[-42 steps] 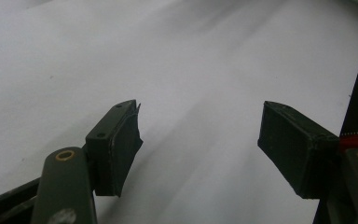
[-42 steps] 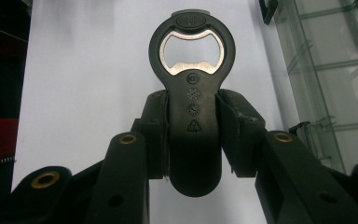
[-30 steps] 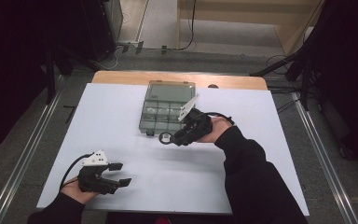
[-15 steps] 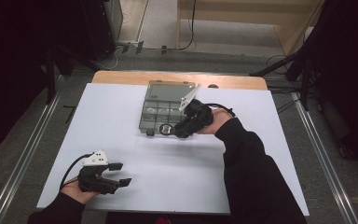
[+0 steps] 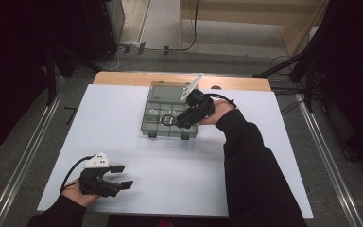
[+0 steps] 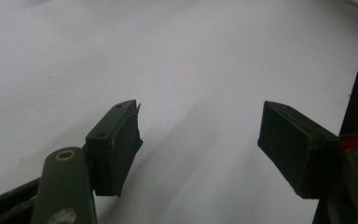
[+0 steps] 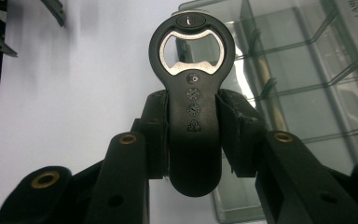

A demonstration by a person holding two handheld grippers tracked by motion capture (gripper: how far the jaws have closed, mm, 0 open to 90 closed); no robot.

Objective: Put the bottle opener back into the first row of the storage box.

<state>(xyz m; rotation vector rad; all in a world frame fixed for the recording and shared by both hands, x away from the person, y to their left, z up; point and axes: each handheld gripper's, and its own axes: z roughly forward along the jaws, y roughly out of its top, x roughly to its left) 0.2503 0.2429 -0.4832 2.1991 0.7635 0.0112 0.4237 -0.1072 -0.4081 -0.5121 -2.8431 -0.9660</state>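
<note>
- White, flat tabletop sheet (image 5: 179,175) spreads under both hands, resting on a wooden table (image 5: 123,78) whose far edge peeks out beyond it.
- Clear, smoky plastic organiser box with divided compartments (image 5: 163,97) lies just beneath and ahead of the right gripper (image 5: 177,122); in the right gripper view its partition walls (image 7: 307,70) run off to the right of the jaws.
- Dark-sleeved right arm (image 5: 250,170) reaches forward, its gripper poised over the near part of the box.
- Right gripper (image 7: 193,121) is clamped on the handle of a black plastic bottle opener with a silvery metal mouth (image 7: 193,70); the opener's ring end sticks out past the jaw tips, over the box's edge. In the high view the opener (image 5: 167,118) shows as a small ring at the gripper's tip, above the compartments; whether it touches the box I cannot tell.
- Left gripper (image 5: 120,176), well apart from the box, sits low over bare sheet, jaws spread wide.
- Left gripper view confirms it: both black pads (image 6: 121,140) stand apart with bare white sheet (image 6: 191,70) between them.
</note>
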